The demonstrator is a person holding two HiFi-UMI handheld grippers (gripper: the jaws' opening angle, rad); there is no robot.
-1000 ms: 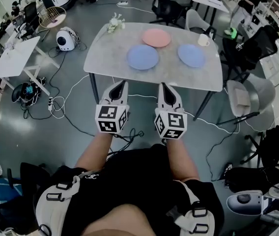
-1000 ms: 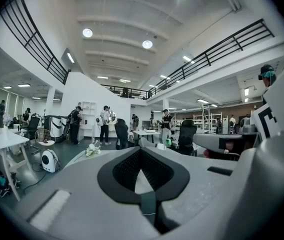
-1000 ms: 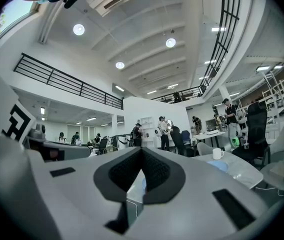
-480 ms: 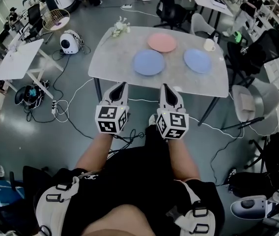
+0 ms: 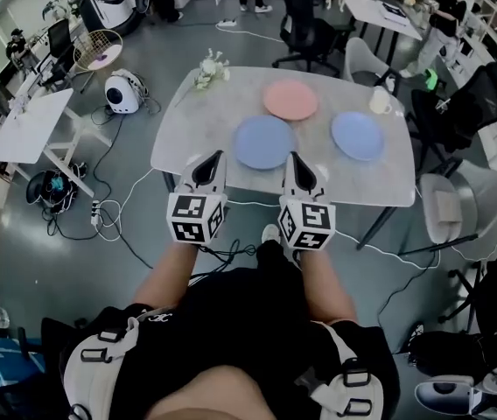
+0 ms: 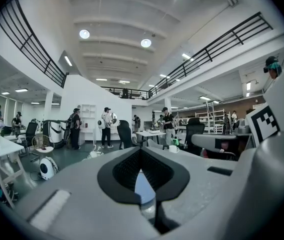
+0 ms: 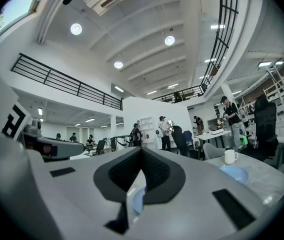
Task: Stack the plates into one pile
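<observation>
Three plates lie apart on a grey table (image 5: pixel 198 116): a pink plate (image 5: pixel 291 100) at the back, a blue plate (image 5: pixel 264 142) in the middle front and a second blue plate (image 5: pixel 358 136) to the right. My left gripper (image 5: pixel 213 158) and right gripper (image 5: pixel 291 158) are held side by side at the table's near edge, both shut and empty. In the left gripper view, the left gripper (image 6: pixel 141 153) frames a slice of the middle blue plate (image 6: pixel 143 188). The right gripper (image 7: pixel 141 151) looks over the table at the right blue plate (image 7: pixel 234 173).
A white mug (image 5: pixel 380 101) stands behind the right blue plate, and a small bunch of flowers (image 5: pixel 208 66) sits at the table's back left corner. Chairs (image 5: pixel 445 199) stand to the right, cables (image 5: pixel 113 208) run over the floor, and a white table (image 5: pixel 21 116) stands at the left.
The table has come nearer in the head view; both grippers now reach its near edge. The jaws stay shut and the plates have not moved.
</observation>
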